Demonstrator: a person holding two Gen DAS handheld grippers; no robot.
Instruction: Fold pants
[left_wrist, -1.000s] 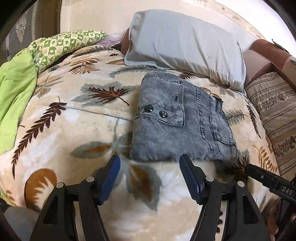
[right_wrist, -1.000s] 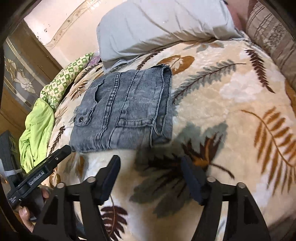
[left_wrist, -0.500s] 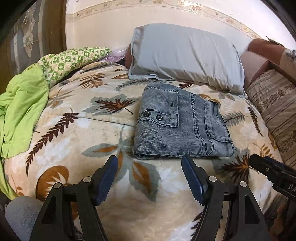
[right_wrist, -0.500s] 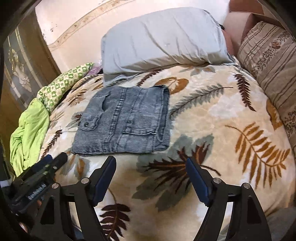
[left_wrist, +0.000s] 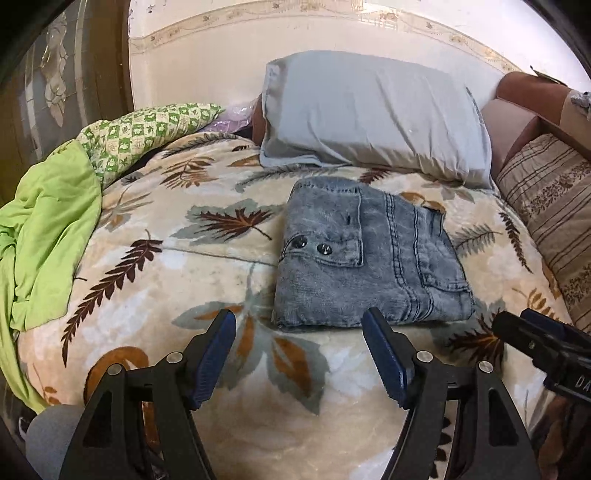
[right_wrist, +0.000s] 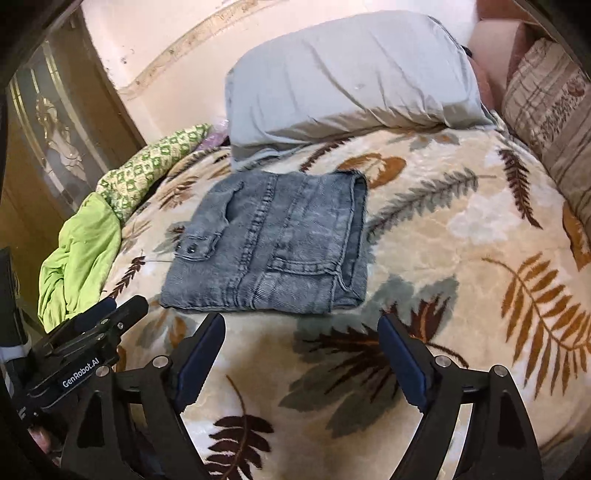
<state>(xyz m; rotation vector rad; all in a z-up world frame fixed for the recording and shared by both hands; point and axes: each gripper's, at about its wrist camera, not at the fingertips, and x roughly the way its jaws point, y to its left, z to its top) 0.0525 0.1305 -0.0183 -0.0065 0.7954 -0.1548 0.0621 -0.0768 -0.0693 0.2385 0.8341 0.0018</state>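
Note:
The grey denim pants (left_wrist: 365, 258) lie folded into a compact rectangle on the leaf-print blanket (left_wrist: 166, 266), just in front of the pillow. They also show in the right wrist view (right_wrist: 273, 251). My left gripper (left_wrist: 299, 350) is open and empty, held a little short of the near edge of the pants. My right gripper (right_wrist: 301, 354) is open and empty, also short of the near edge. Each gripper shows at the side of the other's view: the right one (left_wrist: 543, 350) and the left one (right_wrist: 85, 343).
A grey pillow (left_wrist: 373, 114) lies behind the pants against the wall. A lime green cloth (left_wrist: 48, 229) and a green patterned cushion (left_wrist: 147, 125) lie at the left. A striped cushion (left_wrist: 554, 210) sits at the right. A wooden cabinet (right_wrist: 48, 133) stands at the far left.
Both grippers have drawn back and up from the folded pants, so more of the bed and wall shows. The pants have not moved.

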